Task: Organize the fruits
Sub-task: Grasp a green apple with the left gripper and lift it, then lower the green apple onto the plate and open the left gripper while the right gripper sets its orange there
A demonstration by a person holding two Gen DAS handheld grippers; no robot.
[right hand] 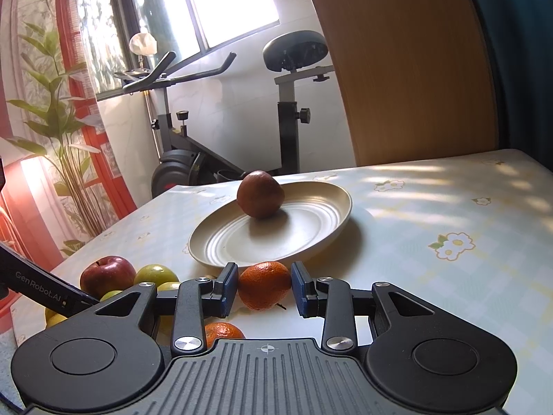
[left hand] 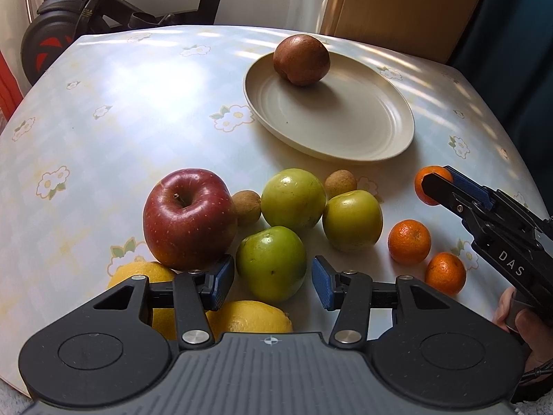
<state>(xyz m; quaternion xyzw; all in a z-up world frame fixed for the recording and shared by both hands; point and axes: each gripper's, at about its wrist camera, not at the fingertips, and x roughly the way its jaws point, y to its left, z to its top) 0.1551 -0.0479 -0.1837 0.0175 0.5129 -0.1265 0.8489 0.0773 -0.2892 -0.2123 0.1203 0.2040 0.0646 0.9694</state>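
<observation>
- Right gripper (right hand: 264, 288), jaws clenched on a tangerine (right hand: 264, 285): squeeze slips, it rolls off the tabletop (right hand: 432, 204).
- Left gripper (left hand: 273, 278), jaws released around a green apple (left hand: 271, 263), may nudge the red apple (left hand: 188, 218).

"DAS" stands in white on the right gripper (left hand: 436, 182) body, and "GenRobot.AI" on the left gripper's (right hand: 52, 287) side.
</observation>
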